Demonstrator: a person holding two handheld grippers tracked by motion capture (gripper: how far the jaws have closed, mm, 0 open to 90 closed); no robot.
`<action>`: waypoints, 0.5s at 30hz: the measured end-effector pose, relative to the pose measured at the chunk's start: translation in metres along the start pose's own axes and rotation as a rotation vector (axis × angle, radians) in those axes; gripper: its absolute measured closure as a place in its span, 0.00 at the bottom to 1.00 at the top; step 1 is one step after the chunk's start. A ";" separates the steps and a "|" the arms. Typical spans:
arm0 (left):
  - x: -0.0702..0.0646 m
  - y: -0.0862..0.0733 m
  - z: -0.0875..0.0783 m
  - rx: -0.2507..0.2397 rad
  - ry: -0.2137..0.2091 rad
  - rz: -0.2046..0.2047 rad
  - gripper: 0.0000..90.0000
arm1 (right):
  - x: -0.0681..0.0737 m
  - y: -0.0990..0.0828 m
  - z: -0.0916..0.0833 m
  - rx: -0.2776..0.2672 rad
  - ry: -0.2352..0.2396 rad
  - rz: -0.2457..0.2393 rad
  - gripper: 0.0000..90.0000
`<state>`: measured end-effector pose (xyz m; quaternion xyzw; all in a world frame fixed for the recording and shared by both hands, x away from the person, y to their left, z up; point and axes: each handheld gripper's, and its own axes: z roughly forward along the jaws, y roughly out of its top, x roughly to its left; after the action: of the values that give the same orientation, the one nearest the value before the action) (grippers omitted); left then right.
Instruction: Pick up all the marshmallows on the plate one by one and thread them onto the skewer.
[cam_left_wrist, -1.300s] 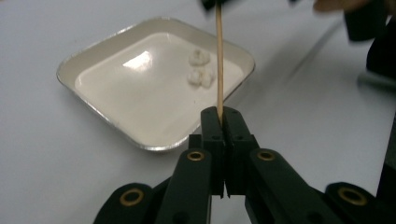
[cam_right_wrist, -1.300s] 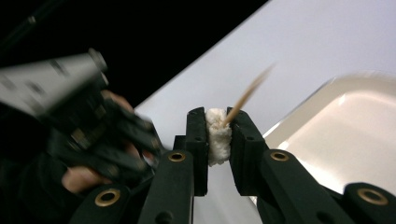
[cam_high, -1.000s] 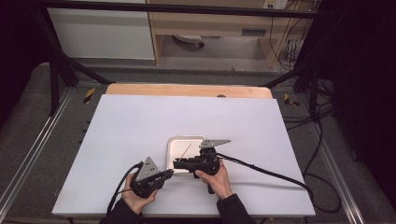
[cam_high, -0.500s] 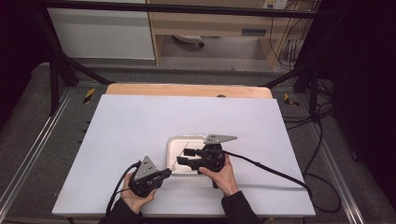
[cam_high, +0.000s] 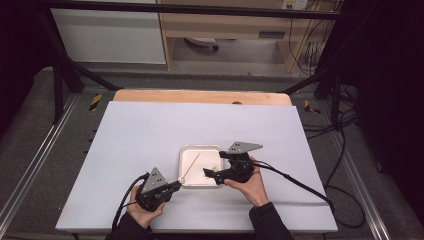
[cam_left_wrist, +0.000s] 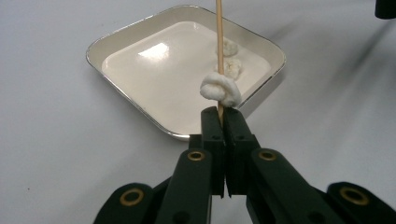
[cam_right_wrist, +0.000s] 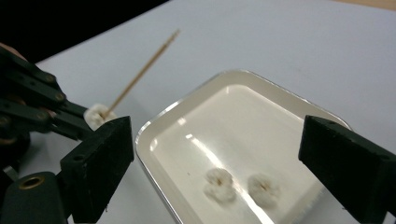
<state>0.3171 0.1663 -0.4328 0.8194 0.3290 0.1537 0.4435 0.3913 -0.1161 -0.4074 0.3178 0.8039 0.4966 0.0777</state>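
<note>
left claw (cam_left_wrist: 219, 116): mine, clenched on the wooden skewer (cam_left_wrist: 218, 46), jaws pinched flat together on its lower end.
skewer: runs up and away from my left jaws, over the near-left rim of the tray (cam_high: 186, 150), tip toward 1 o'clock in the high view.
threaded piece (cam_left_wrist: 220, 89): one white puffy piece sits on the skewer, just beyond my jaw tips, touching the stick all round.
right claw (cam_right_wrist: 210, 154): mine, released; jaws have just been opening and stand wide apart, nothing between the pads.
right claw place: over the right half of the tray in the high view (cam_high: 212, 173), pointing toward 9 o'clock, at the left claw (cam_high: 175, 185).
tray: white, square, rounded corners, shiny rim; on the white table top (cam_high: 150, 125), near the front edge, between my two hands.
loose pieces (cam_right_wrist: 219, 183): two white pieces lie in the tray, side by side, near but apart; second one (cam_right_wrist: 264, 186) at 3 o'clock of the first in the right gripper view.
loose pieces vs skewer: in the left gripper view they lie behind the stick, at 12 o'clock of the threaded piece, not on it.
left hand (cam_high: 142, 212): at the front edge of the table, 7 o'clock of the tray.
right hand (cam_high: 252, 182): at 4 o'clock of the tray, cable trailing off to the right.
</note>
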 end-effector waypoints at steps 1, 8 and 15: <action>0.000 0.000 0.000 0.001 0.000 0.000 0.98 | -0.002 -0.001 0.000 0.013 -0.013 -0.010 0.12; 0.001 -0.001 0.000 0.007 -0.001 0.001 0.98 | -0.011 -0.003 0.006 0.096 -0.074 -0.071 0.18; 0.001 -0.001 0.000 0.007 0.000 -0.002 0.98 | -0.019 -0.007 0.018 0.145 -0.092 -0.115 0.33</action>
<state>0.3173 0.1679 -0.4335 0.8207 0.3303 0.1523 0.4406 0.4113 -0.1157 -0.4258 0.2983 0.8503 0.4168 0.1196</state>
